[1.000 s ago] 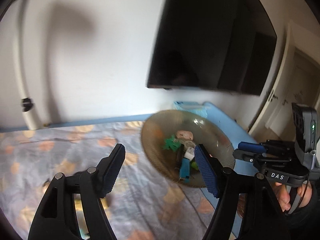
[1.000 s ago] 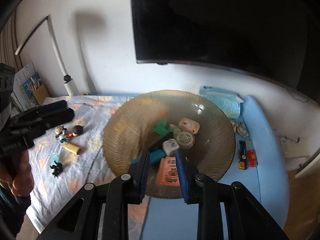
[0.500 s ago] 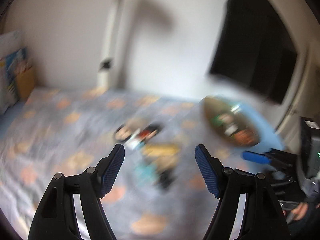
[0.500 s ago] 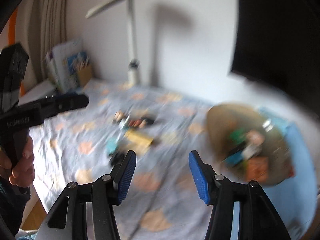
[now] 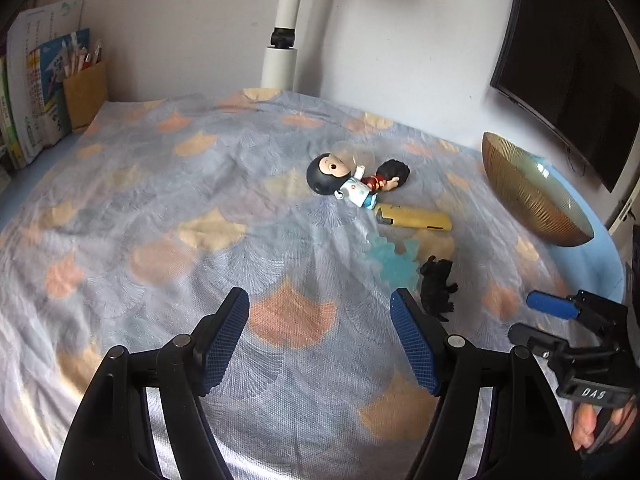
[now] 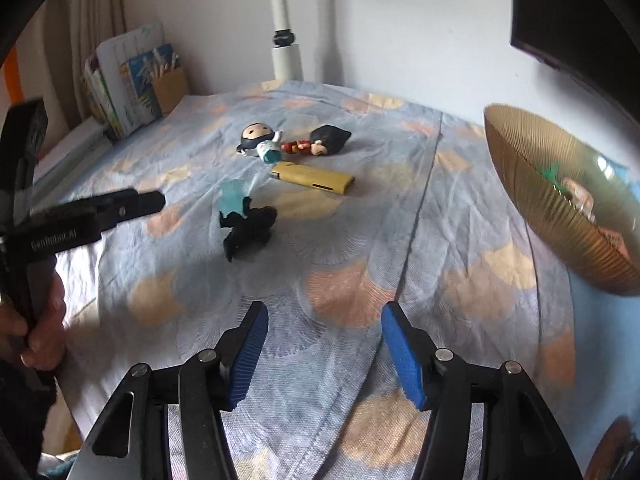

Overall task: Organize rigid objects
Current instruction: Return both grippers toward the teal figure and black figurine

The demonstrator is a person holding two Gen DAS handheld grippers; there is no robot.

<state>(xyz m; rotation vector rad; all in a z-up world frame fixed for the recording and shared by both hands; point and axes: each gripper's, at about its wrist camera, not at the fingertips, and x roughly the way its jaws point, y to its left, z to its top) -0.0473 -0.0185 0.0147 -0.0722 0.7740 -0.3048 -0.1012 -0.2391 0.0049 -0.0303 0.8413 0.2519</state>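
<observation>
On the patterned cloth lie a black-haired doll in white [image 5: 340, 178] [image 6: 258, 140], a second small figure in red with black hair [image 5: 386, 176] [image 6: 320, 142], a yellow bar-shaped object [image 5: 414, 217] [image 6: 314, 177], a translucent teal piece [image 5: 394, 260] [image 6: 233, 198] and a black animal figure [image 5: 436, 288] [image 6: 250, 228]. A ribbed amber bowl [image 5: 532, 196] [image 6: 552, 208] at the right holds small toys. My left gripper [image 5: 320, 340] is open and empty, short of the toys. My right gripper [image 6: 322, 352] is open and empty, also short of them.
A white lamp post [image 5: 282, 52] stands at the back wall. Books and a brown pen holder [image 5: 84, 92] stand at the back left. A dark monitor [image 5: 572, 60] hangs at the right. The right gripper shows in the left wrist view [image 5: 576, 328].
Both grippers have swung left, away from the bowl, and now face the loose toys on the cloth. The right gripper's jaws have opened wider.
</observation>
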